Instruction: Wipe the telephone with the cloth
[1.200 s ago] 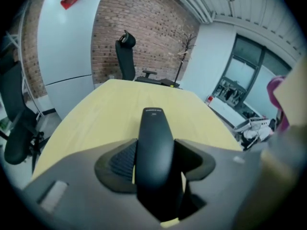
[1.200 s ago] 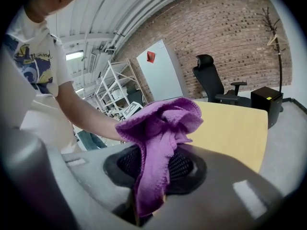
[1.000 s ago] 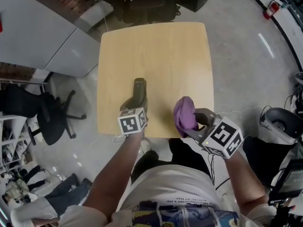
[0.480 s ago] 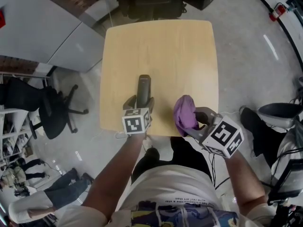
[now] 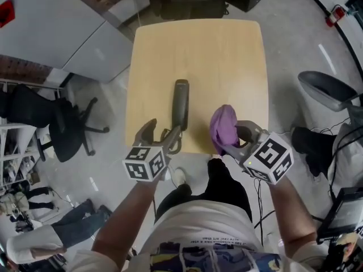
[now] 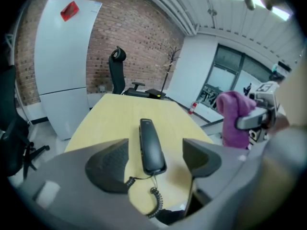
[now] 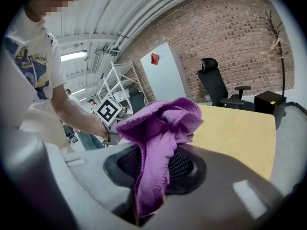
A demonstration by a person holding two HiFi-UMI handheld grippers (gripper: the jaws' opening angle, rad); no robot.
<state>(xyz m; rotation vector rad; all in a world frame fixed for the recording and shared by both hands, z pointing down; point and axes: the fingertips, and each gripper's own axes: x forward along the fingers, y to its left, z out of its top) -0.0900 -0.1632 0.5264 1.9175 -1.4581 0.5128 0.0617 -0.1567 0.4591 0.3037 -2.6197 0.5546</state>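
Telephone (image 5: 180,103): black handset, lying flat on the wooden table (image 5: 227,55), left of centre, in the near half
Long axis: runs away from the person; near end close to the table's near edge, far end toward the middle
Coiled cord (image 6: 156,202): leaves the near end and appears to drop over the near edge; the curved view leaves this unsure
Left gripper (image 5: 161,136): jaws spread wide, just been opening, gripping nothing; the handset's near end lines up with the gap, just beyond the tips and clear of both pads
Right gripper (image 5: 237,142): jaws clenched on the purple cloth (image 5: 223,128), which bunches up above the pads; held at the near edge, just right of the handset's near half, not touching it
Deciding relation: cloth sits side-on to the long axis, so the coming move is judged a short carry leftward and down, then strokes along the length
Nearer hand: left, to the near end; right is the 1 bearing the cloth
Room: bare tabletop to the right and beyond; 2 edges to mind, the near and the left
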